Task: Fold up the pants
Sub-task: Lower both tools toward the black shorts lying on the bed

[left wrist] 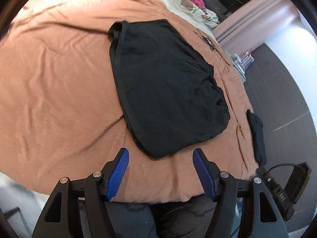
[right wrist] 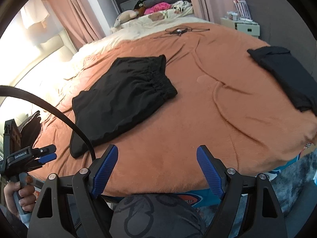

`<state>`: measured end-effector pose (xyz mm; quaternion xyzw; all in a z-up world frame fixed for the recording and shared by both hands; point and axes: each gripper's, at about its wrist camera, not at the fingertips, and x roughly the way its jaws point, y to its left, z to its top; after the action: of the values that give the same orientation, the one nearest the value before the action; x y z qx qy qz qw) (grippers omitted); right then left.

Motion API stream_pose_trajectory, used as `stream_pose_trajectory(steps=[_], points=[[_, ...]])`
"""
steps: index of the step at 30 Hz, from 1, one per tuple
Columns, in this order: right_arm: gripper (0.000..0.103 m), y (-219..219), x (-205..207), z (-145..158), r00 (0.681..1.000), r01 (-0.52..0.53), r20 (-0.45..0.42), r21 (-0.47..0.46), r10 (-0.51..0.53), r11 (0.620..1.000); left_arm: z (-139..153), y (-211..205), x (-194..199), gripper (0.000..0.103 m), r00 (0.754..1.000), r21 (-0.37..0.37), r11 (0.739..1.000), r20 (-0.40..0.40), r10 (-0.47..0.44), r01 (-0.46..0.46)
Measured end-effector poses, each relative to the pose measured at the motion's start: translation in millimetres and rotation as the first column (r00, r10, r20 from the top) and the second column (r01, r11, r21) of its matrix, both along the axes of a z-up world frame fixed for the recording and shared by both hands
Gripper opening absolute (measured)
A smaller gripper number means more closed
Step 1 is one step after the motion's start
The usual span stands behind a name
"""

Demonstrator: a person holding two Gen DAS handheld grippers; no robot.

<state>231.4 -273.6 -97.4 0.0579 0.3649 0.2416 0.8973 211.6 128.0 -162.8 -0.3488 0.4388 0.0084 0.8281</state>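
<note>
Black pants (left wrist: 164,87) lie folded flat on the orange bedspread (left wrist: 59,83), elastic waistband to the right. They also show in the right wrist view (right wrist: 122,99), left of centre. My left gripper (left wrist: 160,152) is open and empty, just short of the pants' near edge. My right gripper (right wrist: 157,150) is open and empty, above bare bedspread (right wrist: 208,119) to the right of the pants. The left gripper also shows in the right wrist view (right wrist: 46,154), held in a hand at the bed's left edge.
A second black folded garment (right wrist: 285,75) lies near the bed's right edge, also in the left wrist view (left wrist: 257,136). A black cable (right wrist: 180,30) lies farther back. Pillows and plush toys (right wrist: 126,17) sit at the head. A white nightstand (right wrist: 245,26) stands beyond.
</note>
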Motion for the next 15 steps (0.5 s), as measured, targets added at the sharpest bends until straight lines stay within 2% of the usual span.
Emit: stream_pose_trajectory(steps=[6,15], points=[[0.081,-8.3,16.6,-1.8,0.999,-0.009,-0.035,0.016,0.01,1.0,-19.3,3.0,17.3,0.069,0.998,-0.069,0.997,-0.058,0.031,-0.035],[0.081,-12.7,30.5,-4.6,0.997,-0.02,-0.07,0.023,0.021,1.0,-35.2,9.3,31.6,0.068,0.991,-0.096,0.99,-0.098,0.089,-0.099]])
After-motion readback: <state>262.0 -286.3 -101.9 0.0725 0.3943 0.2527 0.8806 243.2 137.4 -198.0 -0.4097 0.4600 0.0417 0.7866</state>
